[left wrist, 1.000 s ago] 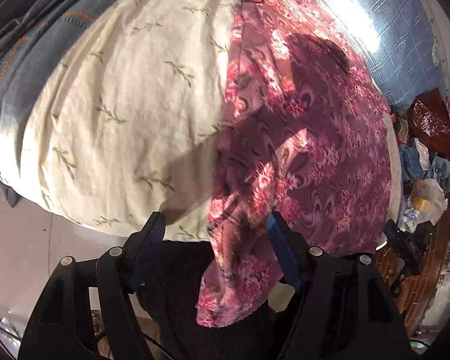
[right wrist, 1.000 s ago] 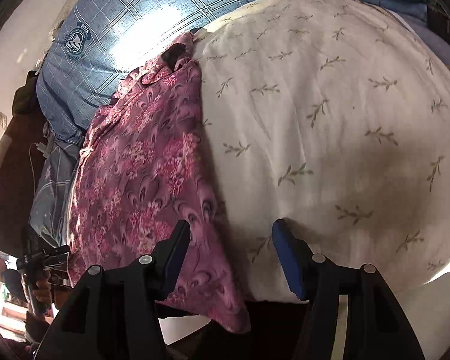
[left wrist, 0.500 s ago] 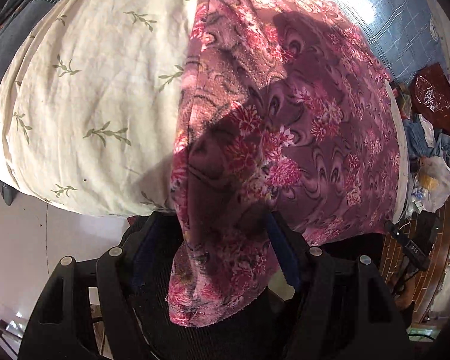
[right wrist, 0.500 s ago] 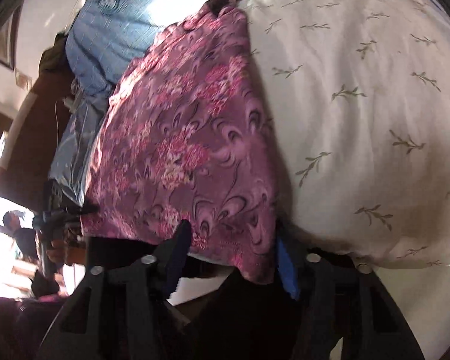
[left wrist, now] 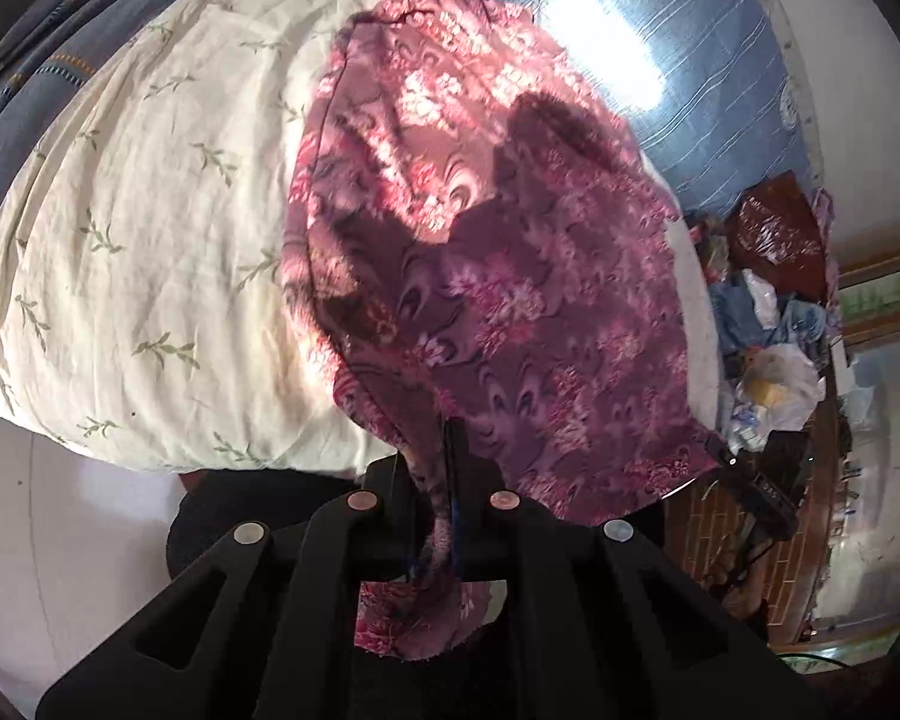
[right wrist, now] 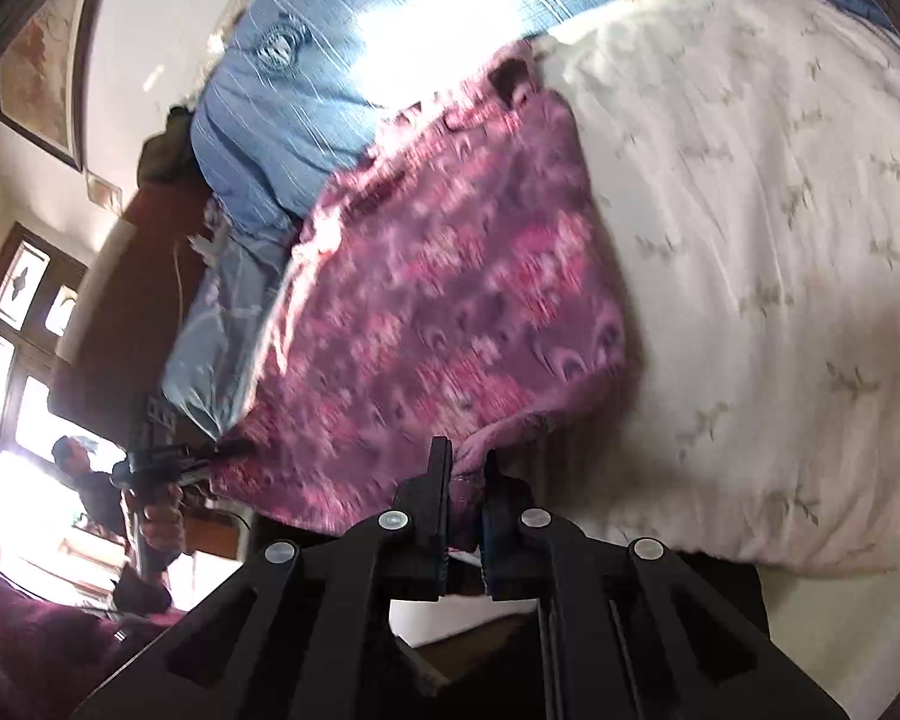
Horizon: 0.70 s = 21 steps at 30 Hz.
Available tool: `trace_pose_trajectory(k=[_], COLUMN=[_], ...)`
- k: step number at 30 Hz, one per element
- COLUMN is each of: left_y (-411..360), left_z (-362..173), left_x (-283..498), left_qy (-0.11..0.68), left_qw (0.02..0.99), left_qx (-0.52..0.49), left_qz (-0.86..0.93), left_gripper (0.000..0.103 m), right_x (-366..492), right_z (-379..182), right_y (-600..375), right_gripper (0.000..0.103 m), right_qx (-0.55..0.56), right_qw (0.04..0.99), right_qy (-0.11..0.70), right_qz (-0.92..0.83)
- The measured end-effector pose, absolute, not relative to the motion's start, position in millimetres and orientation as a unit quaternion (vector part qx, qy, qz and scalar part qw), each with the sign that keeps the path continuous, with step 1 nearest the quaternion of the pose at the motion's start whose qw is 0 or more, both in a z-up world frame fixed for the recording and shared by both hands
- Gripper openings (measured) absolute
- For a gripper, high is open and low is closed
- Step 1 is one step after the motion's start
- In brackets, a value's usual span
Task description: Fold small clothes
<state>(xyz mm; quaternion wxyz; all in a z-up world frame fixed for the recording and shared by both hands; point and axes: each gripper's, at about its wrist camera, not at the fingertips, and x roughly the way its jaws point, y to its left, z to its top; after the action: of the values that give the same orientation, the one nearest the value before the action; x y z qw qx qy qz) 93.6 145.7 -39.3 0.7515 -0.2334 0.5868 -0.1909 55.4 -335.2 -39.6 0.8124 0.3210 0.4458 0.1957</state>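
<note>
A: Where's the garment?

B: The purple-and-pink floral cotton garment (left wrist: 510,276) lies spread on the cream leaf-print quilt (left wrist: 150,210), its near hem hanging off the near edge, with the blue striped bedsheet (left wrist: 660,48) beyond it.

A: And the grippers?

B: The left gripper (left wrist: 432,456) is pinching one near corner; the right gripper (right wrist: 465,480) is pressed together on the other near corner (right wrist: 468,468).

A: So which step?

B: Grasping looks finished, I'd say; the fold itself is not yet made. Next, both corners should rise together and travel toward the far hem, kept level so the cloth doubles without twisting.
</note>
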Motion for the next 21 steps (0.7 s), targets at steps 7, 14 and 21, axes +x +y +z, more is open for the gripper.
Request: trace_pose_trajectory(k=[7,14,21], left_y=[160,165,164], left_z=[-11,15,23], left_x=[138,201,278], left_qy=[0.535,0.492,0.476], left_qw=[0.766,0.784,0.799], left_qx=[-0.3,-0.328,-0.321], left_qz=[-0.194,-0.19,-0.177], left_gripper=[0.005,0.005,0.005], right_x=[104,169,243], right_z=[-19,1,10], right_y=[-338,-347,-362], right_gripper=[0.007,0.007,0.007], right_qx=[0.349,0.365,0.385], right_qw=[0.826,0.842,0.849], right_qy=[0.397,0.348,0.314], right_qz=[0.197,0.193,0.181])
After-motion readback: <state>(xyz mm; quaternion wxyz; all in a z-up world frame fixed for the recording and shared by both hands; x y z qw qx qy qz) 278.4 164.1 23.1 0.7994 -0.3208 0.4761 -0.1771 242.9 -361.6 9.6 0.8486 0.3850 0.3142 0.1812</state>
